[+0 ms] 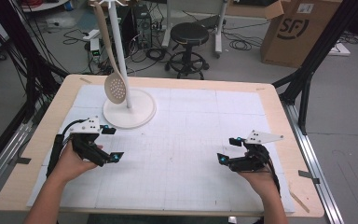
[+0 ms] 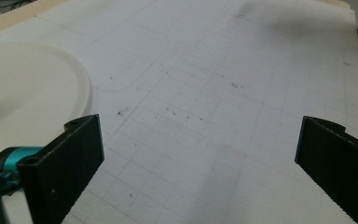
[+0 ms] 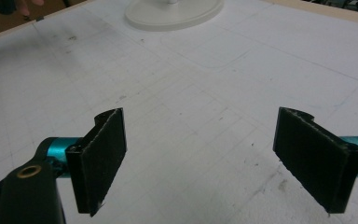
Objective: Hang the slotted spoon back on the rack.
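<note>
Overhead, perforated beige spoon (image 1: 116, 87) hangs above round white base (image 1: 140, 116).

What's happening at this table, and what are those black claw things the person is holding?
A person sits at a wooden table covered by a white gridded mat, holding a black two-jaw gripper in each hand. The left gripper and the right gripper both rest open over the mat, holding nothing. Near the left one stands a white round-based stand with a cream slotted spoon hanging from it, untouched.
</note>
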`<state>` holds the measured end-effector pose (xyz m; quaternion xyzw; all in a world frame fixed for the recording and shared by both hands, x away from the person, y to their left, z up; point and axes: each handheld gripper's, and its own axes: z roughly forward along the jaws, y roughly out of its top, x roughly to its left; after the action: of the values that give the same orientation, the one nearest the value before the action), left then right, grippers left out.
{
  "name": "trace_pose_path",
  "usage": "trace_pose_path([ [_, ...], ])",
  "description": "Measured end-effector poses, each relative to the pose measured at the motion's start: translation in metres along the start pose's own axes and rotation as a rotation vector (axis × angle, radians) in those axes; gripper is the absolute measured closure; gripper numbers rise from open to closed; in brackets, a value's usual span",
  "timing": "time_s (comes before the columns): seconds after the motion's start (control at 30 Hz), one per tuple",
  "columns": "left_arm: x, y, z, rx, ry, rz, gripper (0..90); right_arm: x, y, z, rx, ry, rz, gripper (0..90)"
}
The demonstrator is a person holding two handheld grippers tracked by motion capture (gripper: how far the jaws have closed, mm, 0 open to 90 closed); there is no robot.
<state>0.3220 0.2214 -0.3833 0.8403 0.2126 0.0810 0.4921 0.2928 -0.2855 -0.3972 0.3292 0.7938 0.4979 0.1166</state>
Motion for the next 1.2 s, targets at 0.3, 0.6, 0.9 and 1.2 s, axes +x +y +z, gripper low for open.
trace_pose_path([
  [0.3,0.001,-0.002,0.004,-0.037,-0.020,-0.016,1.6,0.002,-0.006,0.014,0.064,0.003,-0.017,16.2],
  [0.6,-0.003,-0.002,0.001,-0.032,-0.021,-0.002,1.6,0.007,-0.007,0.017,0.076,0.004,-0.027,16.2],
  [0.9,-0.002,-0.002,0.000,-0.021,-0.008,-0.011,1.6,0.005,-0.008,0.019,0.083,0.007,-0.019,16.2],
  [1.2,0.002,-0.004,0.003,-0.005,-0.007,-0.037,1.6,0.003,-0.010,0.020,0.085,0.020,-0.012,16.2],
])
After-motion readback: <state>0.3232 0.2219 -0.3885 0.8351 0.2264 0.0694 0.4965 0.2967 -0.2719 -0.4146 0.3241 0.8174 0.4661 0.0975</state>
